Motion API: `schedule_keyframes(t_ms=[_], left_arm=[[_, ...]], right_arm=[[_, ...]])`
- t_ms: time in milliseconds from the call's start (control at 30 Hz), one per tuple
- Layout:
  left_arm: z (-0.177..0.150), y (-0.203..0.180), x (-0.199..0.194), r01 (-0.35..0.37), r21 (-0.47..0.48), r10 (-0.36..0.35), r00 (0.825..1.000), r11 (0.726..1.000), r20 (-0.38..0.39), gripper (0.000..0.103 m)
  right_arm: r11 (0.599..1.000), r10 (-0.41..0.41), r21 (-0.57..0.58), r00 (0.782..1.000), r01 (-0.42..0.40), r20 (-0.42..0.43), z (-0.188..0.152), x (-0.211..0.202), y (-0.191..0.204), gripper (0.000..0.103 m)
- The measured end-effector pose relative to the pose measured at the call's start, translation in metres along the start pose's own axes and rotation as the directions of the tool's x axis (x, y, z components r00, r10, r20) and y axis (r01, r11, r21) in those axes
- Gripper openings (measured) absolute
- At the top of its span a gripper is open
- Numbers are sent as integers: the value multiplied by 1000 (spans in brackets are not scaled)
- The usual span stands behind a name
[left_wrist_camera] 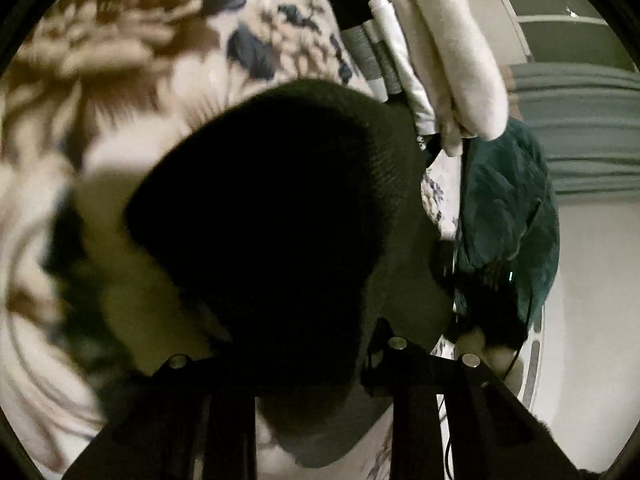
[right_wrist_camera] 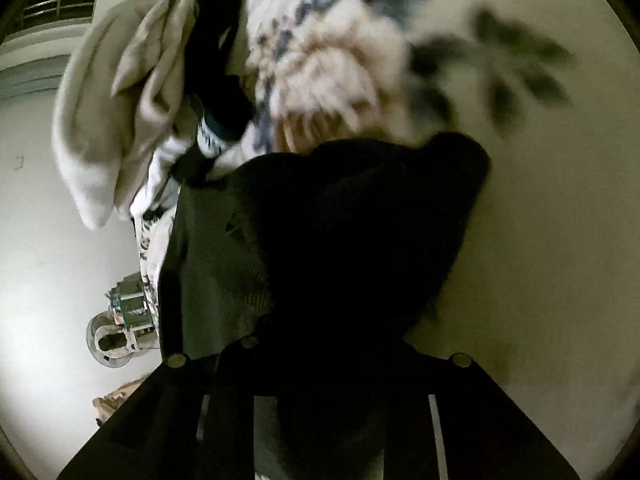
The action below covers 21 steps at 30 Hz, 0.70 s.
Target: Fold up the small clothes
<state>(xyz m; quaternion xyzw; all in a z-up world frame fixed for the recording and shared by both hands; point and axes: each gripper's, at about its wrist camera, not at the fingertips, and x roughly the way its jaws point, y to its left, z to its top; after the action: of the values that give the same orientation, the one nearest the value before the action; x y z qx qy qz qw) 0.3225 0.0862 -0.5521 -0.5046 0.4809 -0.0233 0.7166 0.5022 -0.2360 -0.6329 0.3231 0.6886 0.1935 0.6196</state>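
A dark knit garment (left_wrist_camera: 280, 208) lies on the floral bedsheet (left_wrist_camera: 120, 60) and fills the middle of both views. My left gripper (left_wrist_camera: 288, 356) is shut on its near edge, and the cloth bunches up between the black fingers (left_wrist_camera: 188, 376). In the right wrist view the same dark garment (right_wrist_camera: 360, 232) runs down between the fingers of my right gripper (right_wrist_camera: 320, 352), which is shut on it too. Both sets of fingertips are buried in the dark cloth.
A stack of folded clothes sits at the far end of the bed: cream cloth (left_wrist_camera: 448, 40), grey and white pieces, and a black item (right_wrist_camera: 216, 48). Teal fabric (left_wrist_camera: 508, 208) hangs by the bed's edge. A round pale object (right_wrist_camera: 108, 340) stands on the floor beyond it.
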Motion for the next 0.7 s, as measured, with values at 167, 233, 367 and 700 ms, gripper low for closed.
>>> schedule_keyframes(t_ms=[167, 233, 367, 700], left_arm=[[21, 9, -9, 4, 66, 3, 994, 998, -105, 22], [26, 10, 0, 0, 105, 19, 984, 994, -179, 23], [29, 18, 13, -27, 139, 64, 961, 990, -268, 36], [6, 37, -8, -73, 48, 80, 984, 996, -162, 62]], right_arm=[[991, 33, 133, 999, -35, 15, -114, -37, -31, 17], [977, 56, 206, 998, -59, 21, -163, -43, -41, 16], [960, 29, 278, 999, -35, 24, -193, -36, -65, 18], [911, -394, -156, 918, 381, -57, -166, -58, 21, 52]])
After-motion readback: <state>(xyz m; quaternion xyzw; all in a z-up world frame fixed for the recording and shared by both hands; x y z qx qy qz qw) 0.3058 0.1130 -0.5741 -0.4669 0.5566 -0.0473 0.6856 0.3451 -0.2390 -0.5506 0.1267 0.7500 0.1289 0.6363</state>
